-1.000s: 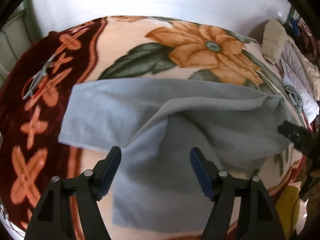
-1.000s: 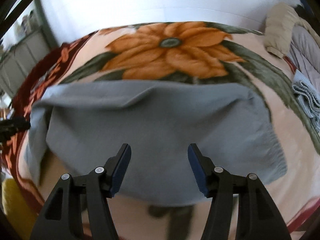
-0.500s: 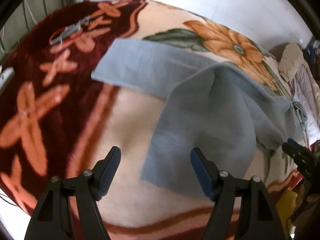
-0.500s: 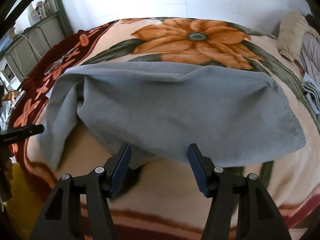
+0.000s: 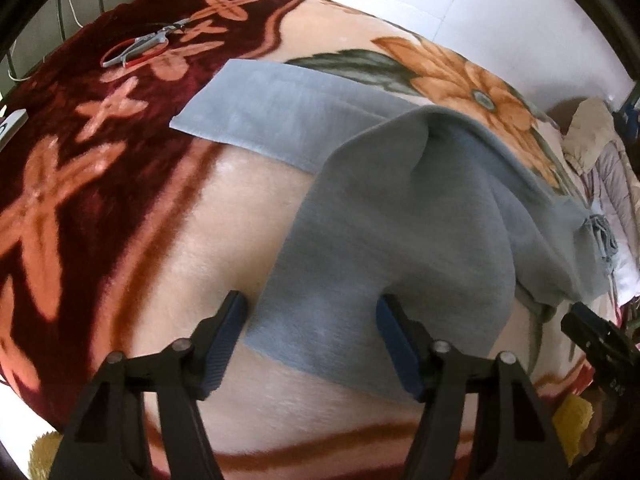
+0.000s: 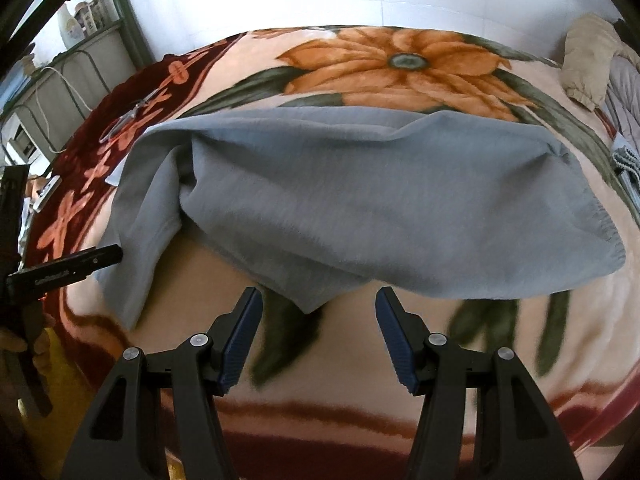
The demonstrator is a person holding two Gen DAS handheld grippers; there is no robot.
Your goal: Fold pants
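Grey pants [image 5: 384,216] lie on a flowered blanket [image 5: 224,240] on a bed. In the left wrist view one leg lies flat toward the far left and the other reaches down toward me. My left gripper [image 5: 312,320] is open and empty, its jaws on either side of that near leg's hem. In the right wrist view the pants [image 6: 360,200] lie folded over, waistband to the right. My right gripper [image 6: 318,316] is open and empty, just short of the near fabric edge. The left gripper also shows in the right wrist view [image 6: 100,258].
Red-handled scissors [image 5: 140,46] lie on the dark red blanket border at the far left. A pile of clothes and a beige pillow [image 6: 588,60] lie at the right. A metal rack [image 6: 60,76] stands left of the bed. A white tiled wall is behind.
My left gripper has moved right and closer, so the near leg's hem now lies between its jaws. My right gripper has drawn back a little from the pants.
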